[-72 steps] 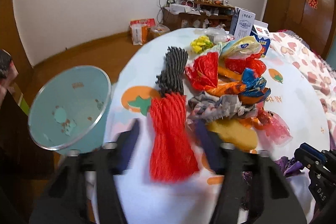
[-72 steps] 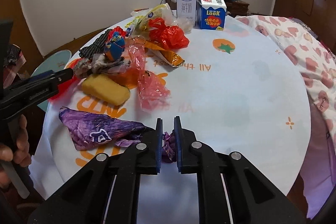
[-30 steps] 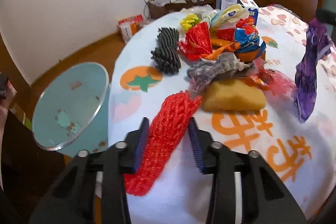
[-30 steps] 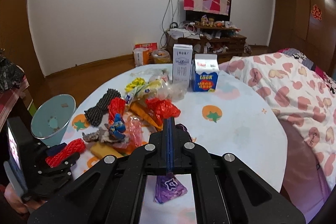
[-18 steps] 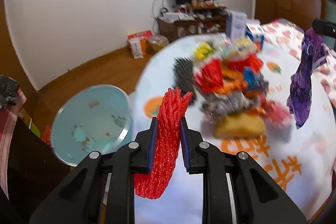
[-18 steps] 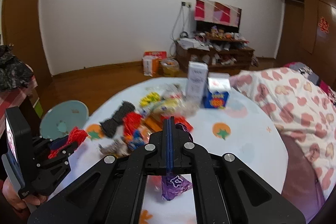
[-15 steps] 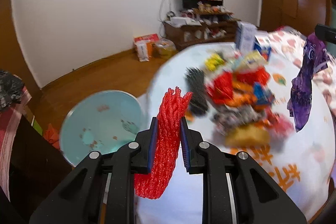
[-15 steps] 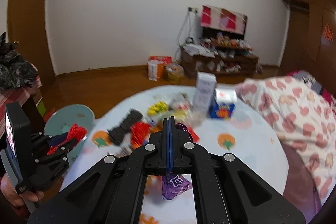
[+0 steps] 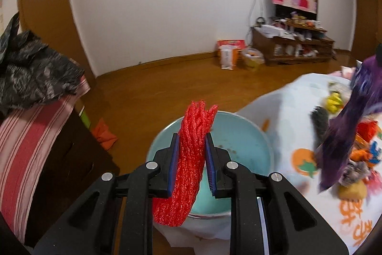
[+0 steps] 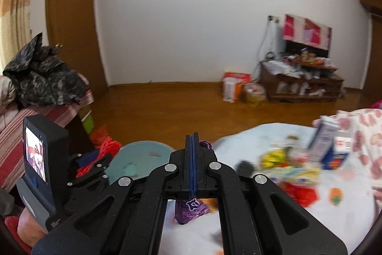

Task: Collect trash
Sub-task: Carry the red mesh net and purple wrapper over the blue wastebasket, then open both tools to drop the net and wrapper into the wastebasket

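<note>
My left gripper [image 9: 191,142] is shut on a red foam net [image 9: 191,159], which hangs between its blue pads above the light-blue trash bin [image 9: 241,135]. In the right wrist view the same left gripper [image 10: 95,157] and red net [image 10: 108,145] show at the left, beside the bin [image 10: 143,157]. My right gripper [image 10: 192,138] is shut on a purple wrapper [image 10: 189,207] that dangles below its fingers, over the table edge. The purple wrapper [image 9: 341,135] also hangs at the right of the left wrist view.
The round table [image 9: 281,106] with a white printed cloth holds a pile of trash [image 10: 293,173] and two cartons [image 10: 324,142]. A dark cabinet with a striped cloth [image 9: 35,135] stands close on the left. Wooden floor [image 9: 179,83] lies beyond the bin.
The left gripper closed on the red net, lifted it off the table and swung left over the bin. The right gripper, holding the purple wrapper, rose and swung left too.
</note>
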Demonstrator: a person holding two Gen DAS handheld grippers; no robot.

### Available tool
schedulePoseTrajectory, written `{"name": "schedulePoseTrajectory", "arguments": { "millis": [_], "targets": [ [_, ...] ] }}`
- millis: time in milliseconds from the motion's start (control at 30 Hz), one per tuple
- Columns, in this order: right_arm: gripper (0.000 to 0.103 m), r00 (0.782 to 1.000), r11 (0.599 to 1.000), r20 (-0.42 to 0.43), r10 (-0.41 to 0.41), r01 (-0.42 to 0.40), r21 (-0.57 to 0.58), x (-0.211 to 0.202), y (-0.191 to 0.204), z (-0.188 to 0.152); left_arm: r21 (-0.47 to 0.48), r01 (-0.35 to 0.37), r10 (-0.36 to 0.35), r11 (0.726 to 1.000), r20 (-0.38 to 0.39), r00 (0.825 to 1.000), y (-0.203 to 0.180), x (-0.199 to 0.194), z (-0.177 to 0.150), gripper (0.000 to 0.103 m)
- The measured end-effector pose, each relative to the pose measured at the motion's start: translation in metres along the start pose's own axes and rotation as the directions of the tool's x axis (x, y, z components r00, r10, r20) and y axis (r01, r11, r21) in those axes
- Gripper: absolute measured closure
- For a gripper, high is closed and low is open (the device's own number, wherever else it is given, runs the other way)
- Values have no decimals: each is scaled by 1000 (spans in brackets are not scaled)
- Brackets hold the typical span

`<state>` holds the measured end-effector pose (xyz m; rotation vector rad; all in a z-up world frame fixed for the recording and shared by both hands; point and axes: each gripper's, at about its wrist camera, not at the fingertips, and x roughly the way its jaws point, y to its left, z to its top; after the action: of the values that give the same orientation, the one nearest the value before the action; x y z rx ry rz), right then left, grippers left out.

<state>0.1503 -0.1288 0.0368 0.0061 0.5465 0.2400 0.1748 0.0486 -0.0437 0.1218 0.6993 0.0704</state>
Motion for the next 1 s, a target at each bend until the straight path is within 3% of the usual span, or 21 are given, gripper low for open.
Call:
{"name": "schedulePoseTrajectory", "arguments": {
  "millis": [233, 433, 500, 667, 767, 800, 867, 1000],
  "targets": [
    [102, 992, 997, -104, 70, -71, -2, 70, 34, -13, -29, -32, 30, 999, -55, 998, 9, 37, 1, 82],
    [100, 976, 994, -186, 110, -107, 26, 107, 38, -29, -41, -23, 19, 999, -91, 996, 9, 59, -4, 82],
    [95, 971, 992, -208, 122, -113, 52, 114, 33, -31, -38, -26, 22, 999, -100, 995, 6, 64, -6, 82],
    [66, 970, 991, -214, 116, -99, 88, 119, 24, -35, -39, -22, 17, 999, -126, 992, 4, 75, -7, 80],
    [41, 973, 993, -216, 81, -61, 96, 117, 18, -37, -43, -33, 27, 999, -133, 991, 4, 77, -8, 60],
    [37, 974, 994, -214, 69, -50, 96, 116, 17, -37, -58, -37, 29, 998, -124, 992, 7, 75, -8, 45],
    [26, 978, 995, -207, 37, -16, 101, 110, 12, -39, -75, -38, 30, 996, -105, 994, 10, 69, -9, 38],
    [20, 981, 992, -194, 2, 23, 122, 98, 2, -43, -80, -51, 45, 996, -75, 996, 10, 55, -10, 24]
  ]
}}
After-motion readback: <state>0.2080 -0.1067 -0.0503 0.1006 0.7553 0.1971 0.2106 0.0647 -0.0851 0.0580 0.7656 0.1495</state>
